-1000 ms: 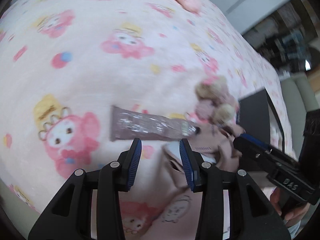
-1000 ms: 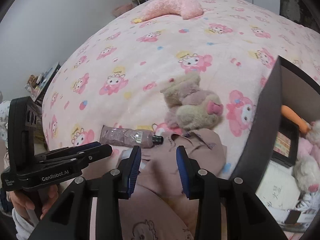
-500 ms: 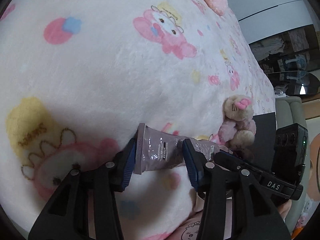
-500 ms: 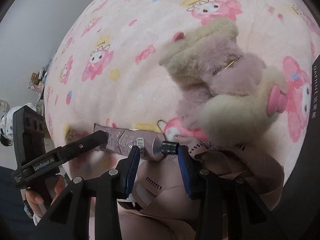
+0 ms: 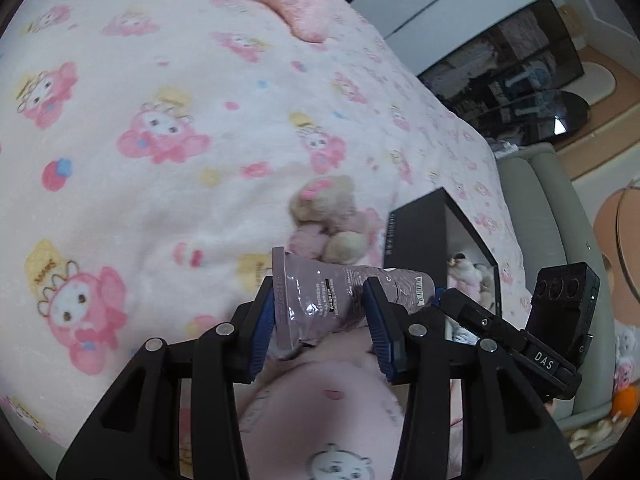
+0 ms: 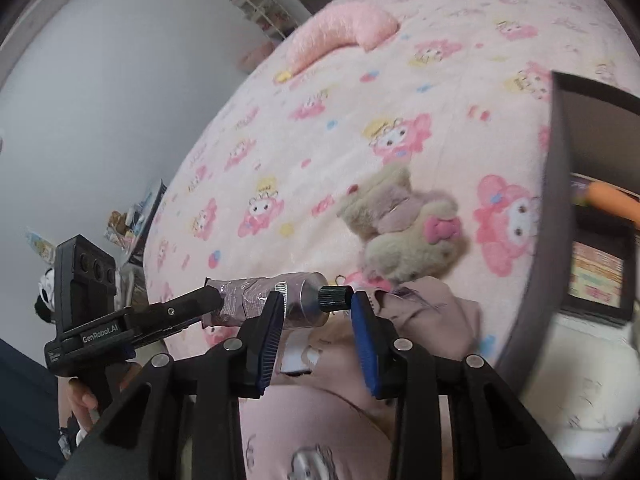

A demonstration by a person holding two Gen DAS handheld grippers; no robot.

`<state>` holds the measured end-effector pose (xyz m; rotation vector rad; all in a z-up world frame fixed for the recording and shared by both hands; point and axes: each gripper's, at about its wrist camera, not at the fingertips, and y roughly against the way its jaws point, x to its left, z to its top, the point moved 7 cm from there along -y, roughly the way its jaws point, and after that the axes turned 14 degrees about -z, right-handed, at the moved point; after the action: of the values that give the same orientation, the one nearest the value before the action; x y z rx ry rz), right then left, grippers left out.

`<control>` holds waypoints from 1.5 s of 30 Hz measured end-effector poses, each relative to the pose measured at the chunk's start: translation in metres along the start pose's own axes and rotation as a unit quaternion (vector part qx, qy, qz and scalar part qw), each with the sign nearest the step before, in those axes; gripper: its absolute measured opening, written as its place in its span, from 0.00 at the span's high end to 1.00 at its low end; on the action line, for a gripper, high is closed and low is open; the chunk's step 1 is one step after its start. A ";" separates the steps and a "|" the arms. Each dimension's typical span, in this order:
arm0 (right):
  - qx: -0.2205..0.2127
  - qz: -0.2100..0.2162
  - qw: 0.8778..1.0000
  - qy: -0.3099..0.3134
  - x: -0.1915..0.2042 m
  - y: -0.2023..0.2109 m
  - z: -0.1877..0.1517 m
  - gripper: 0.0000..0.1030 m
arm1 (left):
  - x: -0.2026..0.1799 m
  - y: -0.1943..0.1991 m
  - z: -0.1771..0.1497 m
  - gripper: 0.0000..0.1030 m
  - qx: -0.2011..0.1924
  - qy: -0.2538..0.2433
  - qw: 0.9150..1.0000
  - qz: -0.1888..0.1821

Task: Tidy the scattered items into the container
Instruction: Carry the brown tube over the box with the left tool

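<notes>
A mauve squeeze tube (image 5: 332,300) with a black cap (image 6: 336,296) hangs just above the pink bed, held at both ends. My left gripper (image 5: 322,300) is shut on its flat crimped end, which fills the gap between the pads; from the right wrist view its finger (image 6: 208,300) meets that end. My right gripper (image 6: 318,300) has the shoulder and cap between its jaws, which are closing, pads against them. The black open box (image 6: 556,200) stands to the right. A beige and mauve plush toy (image 6: 404,232) lies on the bed beyond the tube.
A mauve garment (image 6: 432,312) lies crumpled under the tube, near the box wall. The box holds plush toys and an orange thing (image 6: 616,200). A pink pillow (image 6: 340,32) lies at the far end of the bed. A grey seat (image 5: 536,208) stands beyond the box. A hand (image 6: 80,396) holds the left gripper.
A second ago the tube lay on the bed ahead of both grippers. They dropped onto its two ends, and now both have risen with it. The right jaws have narrowed.
</notes>
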<state>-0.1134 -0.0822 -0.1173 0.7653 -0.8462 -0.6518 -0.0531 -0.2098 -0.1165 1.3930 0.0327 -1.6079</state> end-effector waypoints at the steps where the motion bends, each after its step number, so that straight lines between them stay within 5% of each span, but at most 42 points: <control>1: -0.014 0.000 1.000 -0.008 -0.009 0.020 -0.001 0.70 | -0.018 -0.008 -0.001 0.57 0.006 -0.010 1.000 -0.011; 5: -0.070 -0.026 0.996 -0.051 -0.061 0.088 0.003 0.70 | -0.093 -0.051 -0.012 0.59 0.050 -0.084 0.994 -0.055; 11: -0.135 -0.106 0.979 -0.114 -0.151 0.169 -0.012 0.70 | -0.174 -0.138 -0.054 0.59 0.131 -0.122 0.976 -0.125; 18: -0.103 -0.219 0.959 -0.147 -0.226 0.163 -0.047 0.70 | -0.171 -0.209 -0.102 0.58 0.212 -0.126 0.967 -0.065; 19: -0.097 -0.227 0.959 -0.139 -0.228 0.157 -0.050 0.70 | -0.170 -0.212 -0.105 0.65 0.218 -0.126 0.966 -0.064; 23: -0.090 -0.204 0.972 -0.071 -0.199 0.133 -0.057 0.75 | -0.170 -0.219 -0.113 0.64 0.231 -0.159 0.959 -0.027; 26: -0.070 -0.218 0.972 -0.055 -0.190 0.113 -0.055 0.75 | -0.168 -0.213 -0.105 0.65 0.213 -0.161 0.964 -0.018; 31: -0.108 -0.237 0.963 -0.070 -0.202 0.135 -0.048 0.75 | -0.168 -0.191 -0.081 0.66 0.145 -0.152 0.978 -0.013; 34: -0.100 -0.265 0.955 -0.083 -0.217 0.134 -0.049 0.75 | -0.174 -0.194 -0.088 0.66 0.163 -0.145 0.975 -0.049; 39: -0.077 -0.253 0.959 -0.100 -0.218 0.125 -0.058 0.75 | -0.180 -0.200 -0.108 0.67 0.184 -0.116 0.971 -0.101; 45: -0.095 -0.240 0.963 -0.079 -0.195 0.135 -0.067 0.75 | -0.187 -0.185 -0.107 0.70 0.175 -0.142 0.969 -0.102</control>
<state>-0.1297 0.1634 -0.1181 0.7537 -0.7307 -1.2220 -0.1187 0.0666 -0.1094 1.4413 -0.2993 -2.0470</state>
